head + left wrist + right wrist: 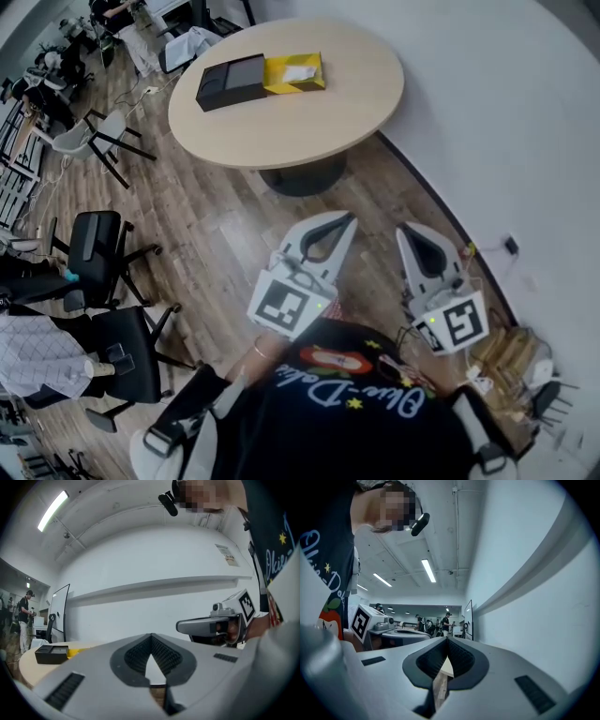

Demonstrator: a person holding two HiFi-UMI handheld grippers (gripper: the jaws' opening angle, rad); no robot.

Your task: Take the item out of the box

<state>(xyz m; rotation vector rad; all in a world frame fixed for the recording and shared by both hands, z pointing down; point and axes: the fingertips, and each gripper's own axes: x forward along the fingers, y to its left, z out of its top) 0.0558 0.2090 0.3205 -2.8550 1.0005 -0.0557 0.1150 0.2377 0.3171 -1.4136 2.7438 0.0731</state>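
— Claws: how are they held?
— Left claw (350, 219) and right claw (403, 229) are seen closed, with nothing gripped.
— And the box?
— The black box (231, 82), touched by a yellow tray (294, 73), is seen on the round tabletop (309, 122), well ahead of both claws.

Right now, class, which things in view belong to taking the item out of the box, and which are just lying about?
For the job: black box; yellow piece at its end; round table under them; left tongs and right tongs, both shut, empty, short of the table.

Lying about: black office chair; white chair.
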